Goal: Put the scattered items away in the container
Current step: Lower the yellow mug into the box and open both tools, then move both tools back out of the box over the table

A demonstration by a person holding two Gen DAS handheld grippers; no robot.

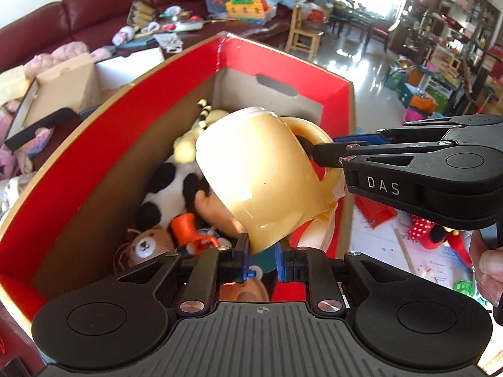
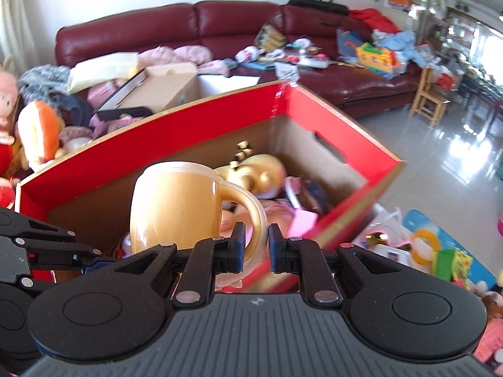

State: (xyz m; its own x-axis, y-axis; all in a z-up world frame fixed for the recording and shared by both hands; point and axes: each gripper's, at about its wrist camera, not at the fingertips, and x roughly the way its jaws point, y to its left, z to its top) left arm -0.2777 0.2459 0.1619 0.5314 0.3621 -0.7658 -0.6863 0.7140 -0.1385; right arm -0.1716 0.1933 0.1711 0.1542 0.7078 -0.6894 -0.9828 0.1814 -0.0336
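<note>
A yellow plastic mug (image 1: 261,172) hangs above the open red cardboard box (image 1: 125,119). My left gripper (image 1: 262,259) is shut on the mug's lower edge. My right gripper (image 1: 314,152) comes in from the right and is shut on the mug's handle. In the right wrist view the mug (image 2: 176,204) is upright, and my right gripper (image 2: 254,245) clamps its handle (image 2: 254,213) over the box (image 2: 314,100). The box holds soft toys: a panda (image 1: 169,188), a small bear (image 1: 144,245), an orange toy (image 1: 188,229) and a yellow doll (image 2: 261,172).
A dark red sofa (image 2: 220,25) covered with toys and clothes stands behind the box. A brown carton (image 2: 163,84) sits beside it. Plush toys (image 2: 34,132) lie at the left. Scattered toys lie on the floor at the right (image 2: 433,251). A wooden chair (image 2: 430,100) stands further back.
</note>
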